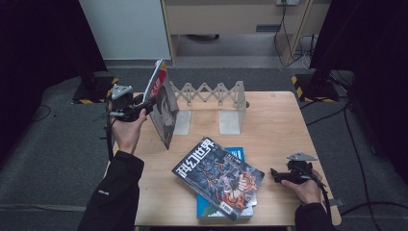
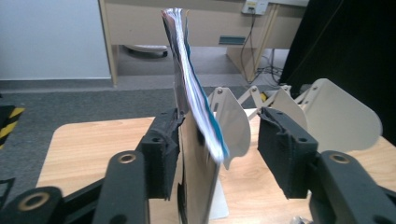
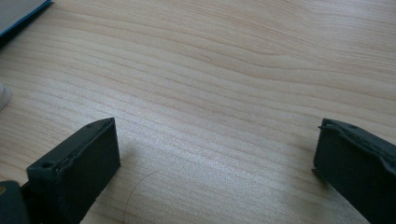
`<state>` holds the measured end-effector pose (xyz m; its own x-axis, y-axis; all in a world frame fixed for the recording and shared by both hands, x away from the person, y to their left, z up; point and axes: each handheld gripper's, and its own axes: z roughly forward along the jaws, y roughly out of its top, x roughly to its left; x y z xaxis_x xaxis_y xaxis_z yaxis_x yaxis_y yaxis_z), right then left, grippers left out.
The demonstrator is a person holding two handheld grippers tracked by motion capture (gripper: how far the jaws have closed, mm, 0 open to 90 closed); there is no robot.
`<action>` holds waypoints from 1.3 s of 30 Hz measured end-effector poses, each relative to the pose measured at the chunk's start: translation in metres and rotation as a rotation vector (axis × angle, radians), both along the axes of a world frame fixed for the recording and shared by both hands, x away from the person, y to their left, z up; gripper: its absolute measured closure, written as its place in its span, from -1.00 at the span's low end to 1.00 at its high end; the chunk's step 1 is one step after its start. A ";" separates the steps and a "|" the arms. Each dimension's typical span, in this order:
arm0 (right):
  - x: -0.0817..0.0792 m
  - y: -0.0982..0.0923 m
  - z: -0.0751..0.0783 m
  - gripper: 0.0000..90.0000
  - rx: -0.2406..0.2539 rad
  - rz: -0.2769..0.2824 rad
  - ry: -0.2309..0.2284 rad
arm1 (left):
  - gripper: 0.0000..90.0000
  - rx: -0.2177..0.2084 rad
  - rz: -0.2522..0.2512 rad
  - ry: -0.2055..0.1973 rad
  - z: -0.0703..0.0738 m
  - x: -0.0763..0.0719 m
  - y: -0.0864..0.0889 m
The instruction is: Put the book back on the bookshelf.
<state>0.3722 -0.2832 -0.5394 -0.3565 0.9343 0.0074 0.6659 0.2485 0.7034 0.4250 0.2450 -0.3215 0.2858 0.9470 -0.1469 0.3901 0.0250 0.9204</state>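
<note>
On the wooden bench [image 1: 284, 125], your left gripper [image 2: 219, 154] has its jaws half open around the upright magazine [image 2: 187, 88] by the rack [image 1: 211, 96], one pad touching. It looks thin and floppy: grip near the spine. Your right gripper [image 3: 215, 172] rests wide open, empty. I count three publications, two stacked flat [image 1: 219, 178].

The pale wooden table [image 1: 274, 120] looks matt and finely grained, the upright paper magazine [image 1: 162, 107] glossy-covered (like the dark one [image 1: 219, 177] lying flat), the accordion-shaped beige plastic book rack [image 1: 211, 94] smooth.

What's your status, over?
Left gripper jaws open around upright red-covered magazine at the white accordion bookrack. Right gripper open, empty. Nothing in the way.
</note>
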 end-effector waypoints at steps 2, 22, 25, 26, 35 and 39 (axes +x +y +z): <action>0.000 0.000 0.000 -0.99 0.000 0.000 0.000 | 0.02 -0.017 -0.011 -0.011 -0.004 -0.007 0.004; 0.000 0.000 0.000 -0.92 0.002 -0.003 -0.005 | -0.26 -0.046 -0.160 0.042 -0.082 -0.067 0.005; -0.001 0.000 0.005 -0.66 -0.001 -0.006 0.007 | -0.29 -0.039 -0.173 0.055 -0.089 -0.068 0.001; -0.002 0.001 0.006 -0.63 -0.004 -0.002 0.009 | -0.30 -0.039 -0.175 0.061 -0.092 -0.069 0.000; -0.007 0.005 0.015 -0.45 0.015 0.037 -0.002 | -0.36 -0.003 -0.207 0.108 -0.120 -0.073 -0.013; -0.009 0.006 0.023 -0.40 0.039 0.044 -0.032 | -0.36 -0.005 -0.226 0.150 -0.132 -0.072 -0.017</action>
